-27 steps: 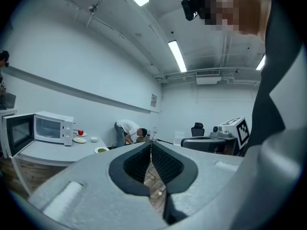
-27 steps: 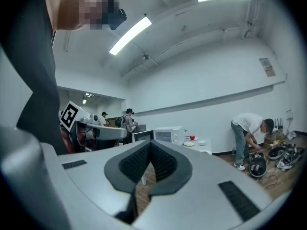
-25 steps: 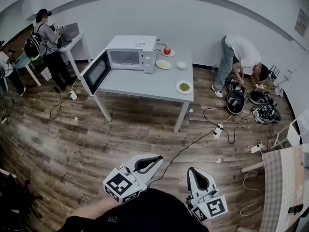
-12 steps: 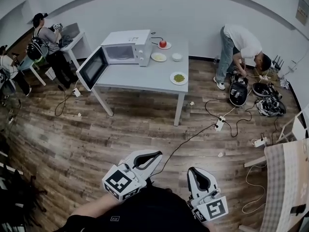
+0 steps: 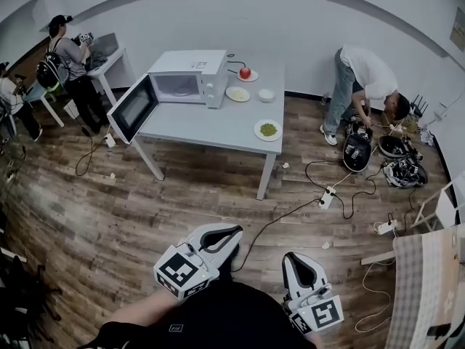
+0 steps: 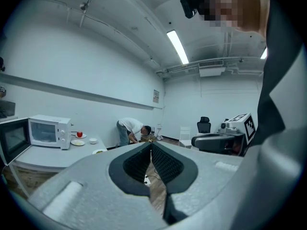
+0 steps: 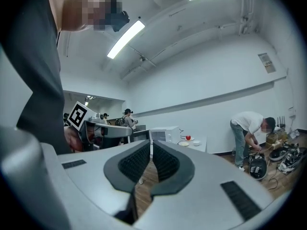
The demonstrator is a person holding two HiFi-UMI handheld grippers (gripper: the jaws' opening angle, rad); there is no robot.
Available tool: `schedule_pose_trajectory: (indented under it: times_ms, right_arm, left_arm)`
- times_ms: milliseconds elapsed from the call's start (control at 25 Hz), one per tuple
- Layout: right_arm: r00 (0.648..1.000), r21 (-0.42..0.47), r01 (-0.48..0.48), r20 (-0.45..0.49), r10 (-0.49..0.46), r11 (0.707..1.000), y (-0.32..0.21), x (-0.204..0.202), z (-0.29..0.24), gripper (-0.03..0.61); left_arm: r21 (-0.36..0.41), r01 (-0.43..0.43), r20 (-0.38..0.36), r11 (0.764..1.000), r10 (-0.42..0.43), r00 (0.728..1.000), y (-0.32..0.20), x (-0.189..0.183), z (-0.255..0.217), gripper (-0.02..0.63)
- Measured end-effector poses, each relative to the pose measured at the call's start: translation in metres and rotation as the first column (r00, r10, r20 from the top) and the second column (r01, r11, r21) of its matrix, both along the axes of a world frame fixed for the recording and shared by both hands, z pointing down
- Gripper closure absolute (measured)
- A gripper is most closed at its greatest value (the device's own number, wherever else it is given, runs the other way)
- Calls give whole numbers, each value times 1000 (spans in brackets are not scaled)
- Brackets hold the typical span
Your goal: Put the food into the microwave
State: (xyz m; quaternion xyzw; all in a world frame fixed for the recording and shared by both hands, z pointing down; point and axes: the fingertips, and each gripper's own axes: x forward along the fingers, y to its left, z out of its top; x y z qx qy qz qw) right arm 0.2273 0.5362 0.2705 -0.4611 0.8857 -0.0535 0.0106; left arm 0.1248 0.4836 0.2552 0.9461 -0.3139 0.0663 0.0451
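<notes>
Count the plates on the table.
3: the apple plate at the back, the plate of pale food beside the white bowl, the plate of green food near the front edge. None looks hidden.

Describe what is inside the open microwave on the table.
The microwave cavity looks pale and empty in the head view; no plate or food shows. Its roof covers the cavity's rear, so that part is unseen.

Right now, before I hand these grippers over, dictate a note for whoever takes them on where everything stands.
Left hand-held gripper: shut, empty.
Right hand-held gripper: shut, empty.
Both are far from the table.
Microwave on the table's left end, door open.
Food beside it on the table: apple, pale plate, bowl, green plate.
Done: door open, nothing else.
Left: walk over, pick up the food, put it in.
</notes>
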Motion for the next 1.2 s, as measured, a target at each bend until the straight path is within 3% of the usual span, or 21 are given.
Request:
schedule_pose_trajectory:
  times_ms: [280,680,960,1200]
  right_arm:
    - [999,-4,-36,-21,35,999,-96,-9,0,561]
    - [997,32,-11,-72,14,999,-236,-72,-16,561]
    - [992,-31,-45,-116,41,999,-293,-80,-6,560]
    - [990,-76,-36,-139,25,996,-326,-80,-1,560]
  left_arm:
    - [10,-44,-16,999,45,999,-101,-6,0,597]
    - [15,-67,-43,998,68,997,-231,-54,4,597]
    - [13,-104,-41,994,105,994,-289,-61,3,597]
    - [-17,-140,-60,990,139,988,-310,-49,7,597]
